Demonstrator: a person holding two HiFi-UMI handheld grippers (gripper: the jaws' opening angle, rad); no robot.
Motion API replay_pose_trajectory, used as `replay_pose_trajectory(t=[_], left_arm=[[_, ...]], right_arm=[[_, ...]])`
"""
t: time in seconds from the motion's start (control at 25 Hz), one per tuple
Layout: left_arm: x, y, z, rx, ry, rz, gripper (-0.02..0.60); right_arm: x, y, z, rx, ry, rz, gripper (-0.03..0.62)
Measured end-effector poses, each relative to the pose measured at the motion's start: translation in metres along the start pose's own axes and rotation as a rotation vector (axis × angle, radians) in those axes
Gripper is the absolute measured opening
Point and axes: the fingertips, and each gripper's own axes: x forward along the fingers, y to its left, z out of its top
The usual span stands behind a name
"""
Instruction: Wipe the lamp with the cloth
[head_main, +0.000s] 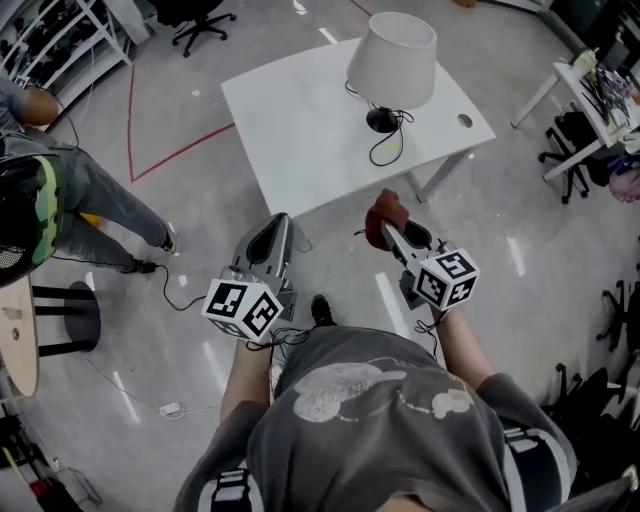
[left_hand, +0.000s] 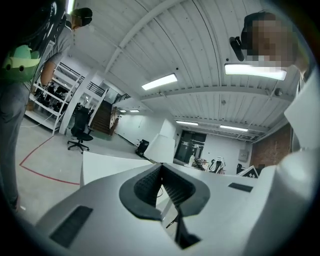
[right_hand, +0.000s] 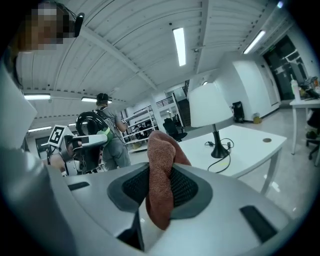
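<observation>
A table lamp with a white shade (head_main: 392, 58) and black base (head_main: 381, 121) stands on the white table (head_main: 300, 130), its black cord looped beside it. In the right gripper view the lamp (right_hand: 212, 107) is ahead on the right. My right gripper (head_main: 383, 224) is shut on a reddish-brown cloth (head_main: 386, 213), which bulges up between the jaws (right_hand: 161, 170). It hangs short of the table's near edge. My left gripper (head_main: 275, 232) is shut with nothing in it, also in front of the table; its dark pads (left_hand: 145, 187) meet.
A person in grey trousers (head_main: 95, 205) with a black backpack stands at the left by a round stool (head_main: 70, 318). Cables trail over the floor. An office chair (head_main: 200, 20) and shelves are at the back left. Another desk (head_main: 600, 95) with clutter is at the right.
</observation>
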Motion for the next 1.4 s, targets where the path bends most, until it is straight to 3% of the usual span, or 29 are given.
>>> replay_pose_trajectory(t=[0.48, 0.72, 1.04, 1.4], left_arm=[[0.037, 0.087, 0.017, -0.045, 0.045, -0.069, 0.008], [0.074, 0.080, 0.021, -0.007, 0.054, -0.110, 0.008], [0.139, 0.089, 0.049, 0.075, 0.070, -0.106, 0.008], [0.196, 0.101, 0.057, 0.093, 0.070, -0.076, 0.008]], right_arm=[[0.098, 0.016, 0.022, 0.047, -0.013, -0.063, 0.097], [0.110, -0.002, 0.039, 0.079, -0.044, -0.064, 0.097], [0.148, -0.035, 0.099, 0.085, -0.136, -0.037, 0.097], [0.190, -0.067, 0.122, 0.076, -0.115, -0.041, 0.097]])
